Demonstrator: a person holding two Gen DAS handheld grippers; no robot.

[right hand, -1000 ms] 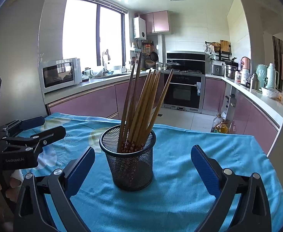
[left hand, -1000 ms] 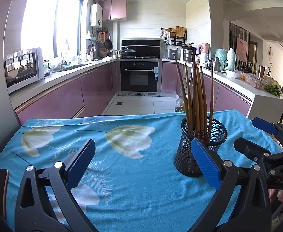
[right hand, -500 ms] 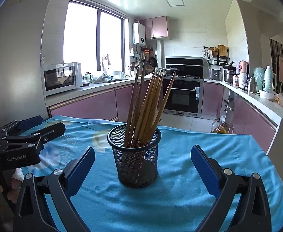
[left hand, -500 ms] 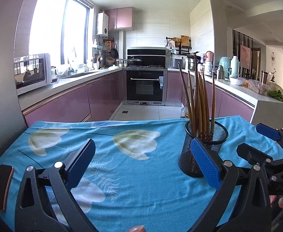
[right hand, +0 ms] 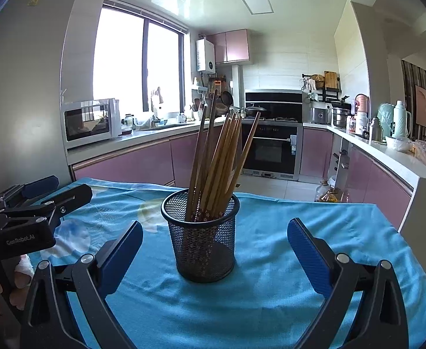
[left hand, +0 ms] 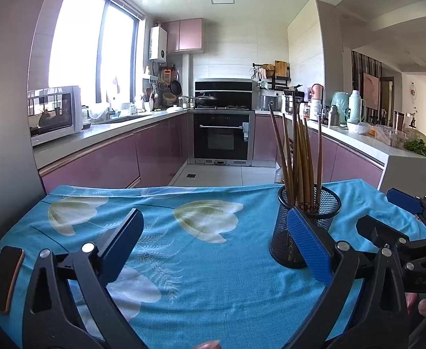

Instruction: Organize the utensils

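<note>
Looks done or nearly: all chopsticks (right hand: 216, 163) standing in the mesh cup (right hand: 201, 238), none loose on the blue cloth (right hand: 271, 290) in either view. Nothing left to pick up as far as visible; cloth edges near cams partly blocked by tool frames, so can't rule out a stray there.

Left gripper (left hand: 213, 247) spread wide, holding nothing, low over cloth, cup off to its right side behind the right pad. Right gripper (right hand: 214, 253) also spread wide, empty, cup centred between the pads but further out, no contact. Each tool shows in the other's view, off to the side, near the cup, not touching it.

Cup: black wire mesh, round, upright, on the cloth toward the far right part of the table per left cam. See-through walls, patterned stick ends visible at the bottom.

Chopsticks: approx ten, exact count unclear due to overlap. Brown wood, a couple darker than the rest. Patterned ends down. Fanned out, leaning on the rim, one or two tilted further than the bunch. Not squared up, tips at diff heights.

Judgement: if anything remains, only tidying the bunch or pulling tools back. Cup looks light, tall load, prob tips easily if bumped.

Dark flat item w/ orange edge (left hand: 5, 279) at left cloth edge, prob a phone, not a utensil.
</note>
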